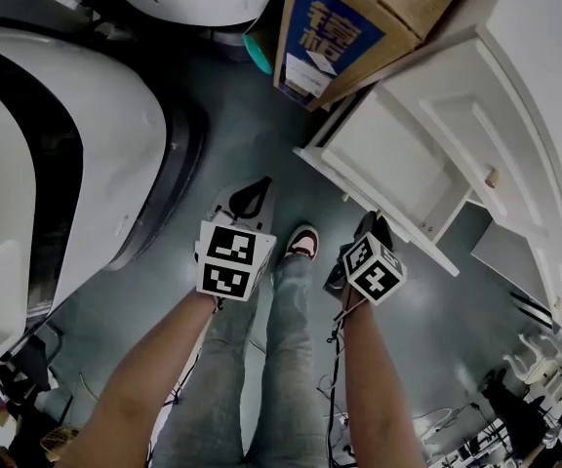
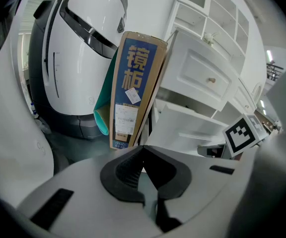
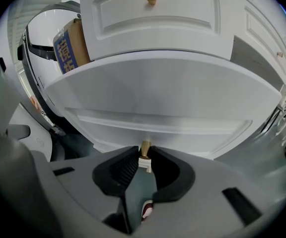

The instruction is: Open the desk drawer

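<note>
Two tools: our right hand-held gripper (image 3: 144, 155) pinches the brass knob (image 3: 145, 147) of the drawer (image 3: 158, 108), pulled out from the white counter's (image 1: 544, 27) front edge; our left hand-held gripper (image 2: 144, 150) hangs pressed together, empty.

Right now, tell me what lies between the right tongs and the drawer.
Just the knob: the right gripper view shows it pinched in the right tongs, fixed directly to the drawer front.

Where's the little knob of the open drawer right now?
Right gripper view, low centre: the knob sits between the jaw tips of the right gripper, on the white front of the open drawer.
</note>
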### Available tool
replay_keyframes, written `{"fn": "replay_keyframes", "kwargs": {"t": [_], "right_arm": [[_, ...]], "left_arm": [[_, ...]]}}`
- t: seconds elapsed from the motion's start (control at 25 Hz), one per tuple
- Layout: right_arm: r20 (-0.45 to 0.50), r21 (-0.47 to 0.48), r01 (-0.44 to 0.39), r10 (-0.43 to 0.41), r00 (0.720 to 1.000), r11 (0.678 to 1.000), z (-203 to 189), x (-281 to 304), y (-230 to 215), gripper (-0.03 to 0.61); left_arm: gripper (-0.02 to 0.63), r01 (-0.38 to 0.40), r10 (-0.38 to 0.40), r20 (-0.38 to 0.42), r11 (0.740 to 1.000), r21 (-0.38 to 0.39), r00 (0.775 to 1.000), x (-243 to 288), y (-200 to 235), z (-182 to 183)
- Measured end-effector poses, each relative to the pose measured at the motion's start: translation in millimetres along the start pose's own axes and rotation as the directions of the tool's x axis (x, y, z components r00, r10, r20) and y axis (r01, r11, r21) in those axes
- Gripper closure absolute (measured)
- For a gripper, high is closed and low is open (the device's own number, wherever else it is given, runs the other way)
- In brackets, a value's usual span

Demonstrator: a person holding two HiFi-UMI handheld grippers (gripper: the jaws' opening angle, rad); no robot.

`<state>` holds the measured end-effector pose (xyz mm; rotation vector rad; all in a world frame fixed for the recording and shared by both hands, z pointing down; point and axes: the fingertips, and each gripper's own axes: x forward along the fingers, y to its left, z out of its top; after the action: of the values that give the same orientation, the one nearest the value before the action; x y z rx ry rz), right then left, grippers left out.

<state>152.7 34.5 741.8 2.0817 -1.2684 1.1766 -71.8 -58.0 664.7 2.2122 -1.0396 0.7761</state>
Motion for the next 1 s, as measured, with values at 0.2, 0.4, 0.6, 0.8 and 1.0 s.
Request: {"fn": "replay_keyframes", "kwargs": {"t": [0.2,0.4,0.6,0.8,1.0], "right_arm": [[-0.008,0.008,-0.027,0.027,1.0,1.0,0.4,-3.8,0.1,0.486],[-0.013,-0.014,-0.045,0.045,0.999,0.999,0.6,-20.3,4.3,0.48],[-0.024,-0.06,-0.072,0.071,0.997,0.996,6.2,-46.3,8.1,0.485],[-0.022,-0.026,-0.088,0.088,0.996,0.996,15.6,-75.5,16.4,0.486],[0.013,-0.026,-0.109,0.109,0.994,0.994,44.9,-98.8,18.2,0.486]], "left_arm": [[0.601,-0.006,0.006,0.003,1.0,0.012,1.0,-0.2,-1.3,9.9],[0.601,-0.009,0.009,0.003,1.0,0.016,1.0,-5.4,-4.4,22.7],[0.601,0.005,-0.005,-0.009,1.0,0.024,1.0,-22.9,-20.7,35.1],[0.601,0.001,-0.001,-0.008,0.999,0.032,1.0,-37.7,-21.4,54.9],[0.601,0.001,-0.002,0.018,0.999,0.033,1.0,-46.0,-31.2,84.3]]}}
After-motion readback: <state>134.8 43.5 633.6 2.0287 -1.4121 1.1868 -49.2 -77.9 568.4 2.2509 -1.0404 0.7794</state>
